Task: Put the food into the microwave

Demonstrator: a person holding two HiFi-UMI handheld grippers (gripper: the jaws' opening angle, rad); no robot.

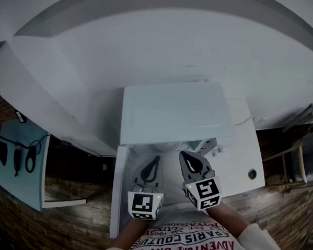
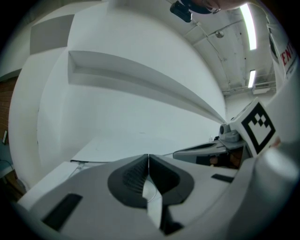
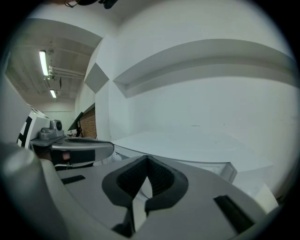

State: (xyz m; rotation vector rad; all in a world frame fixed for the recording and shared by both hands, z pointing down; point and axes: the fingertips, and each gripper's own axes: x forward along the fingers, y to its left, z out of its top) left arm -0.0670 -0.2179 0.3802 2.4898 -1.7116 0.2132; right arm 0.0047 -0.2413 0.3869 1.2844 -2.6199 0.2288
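Pale blue at the far left is a panel (image 1: 19, 164) with dark cords hanging on it, well apart from the task's things. Next comes the left gripper (image 1: 155, 161), held about level in front of us. Its own view shows its jaws clenched on each other with nothing between them. Just past both grippers sits a white box that we take for the microwave (image 1: 173, 112). We see it only from above, so we cannot tell whether its door is open or closed. At its front edge, near the two grippers' tips, a pale rounded shape (image 1: 166, 146) shows, too dim for us to name. The right gripper (image 1: 186, 157) is beside the left one and points the same way, its jaws likewise pressed together and empty. Further right the white worktop (image 1: 244, 147) runs on, with a small round hole (image 1: 252, 174) in it. We find the food in no view, neither in a gripper nor on the part of the worktop that shows. We judge that this fits two stages alike. The food may already lie inside the microwave, hidden under its top, or it may lie somewhere out of view, not yet put in. Relative to the grippers, we can only say that neither holds or touches it.
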